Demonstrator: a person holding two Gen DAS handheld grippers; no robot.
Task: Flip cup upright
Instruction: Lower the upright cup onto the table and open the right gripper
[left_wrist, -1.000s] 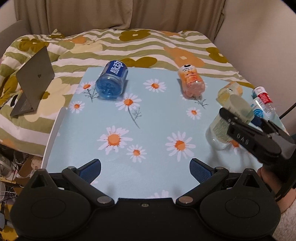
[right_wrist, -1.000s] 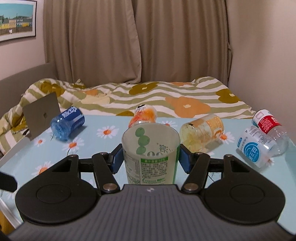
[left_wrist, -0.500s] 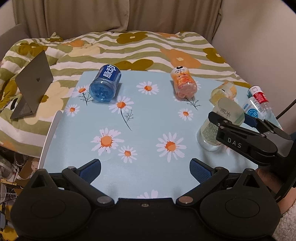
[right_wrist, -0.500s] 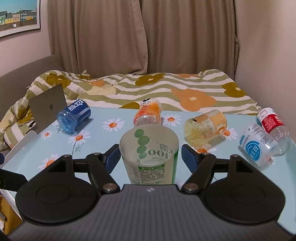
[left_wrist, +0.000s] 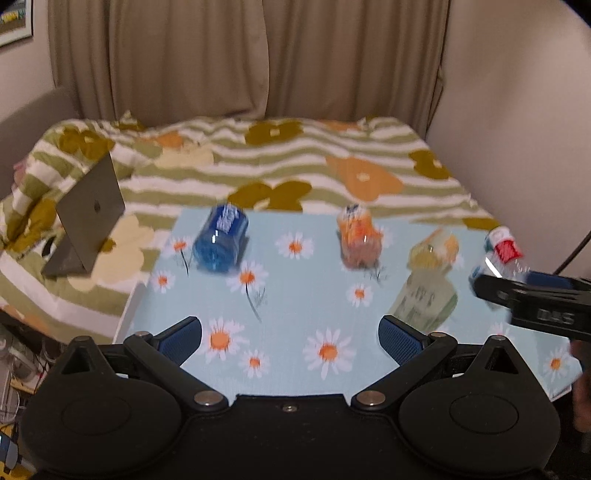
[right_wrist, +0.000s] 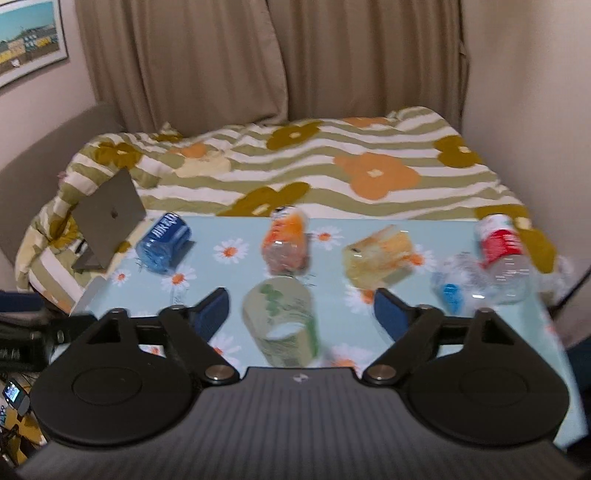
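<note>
The cup (right_wrist: 282, 325), translucent with green print, stands on the daisy-patterned table (right_wrist: 240, 273). Motion blur hides which of its ends is up. My right gripper (right_wrist: 301, 314) is open, its blue pads wide on either side of the cup without touching it. In the left wrist view the cup (left_wrist: 424, 299) is at the right, and a black finger of the right gripper (left_wrist: 524, 299) sits just right of it. My left gripper (left_wrist: 290, 334) hangs open over the table's near edge, holding nothing.
Lying on the table's far half are a blue bottle (right_wrist: 164, 243), an orange bottle (right_wrist: 286, 240), a yellow bottle (right_wrist: 380, 254) and two clear bottles (right_wrist: 498, 251) at the right. A laptop (right_wrist: 109, 218) leans on the striped bedding at the left. The wall is close on the right.
My right gripper has opened, let go of the cup and drawn back from it. Both cameras have tilted up and pulled away, so both views are blurred.
</note>
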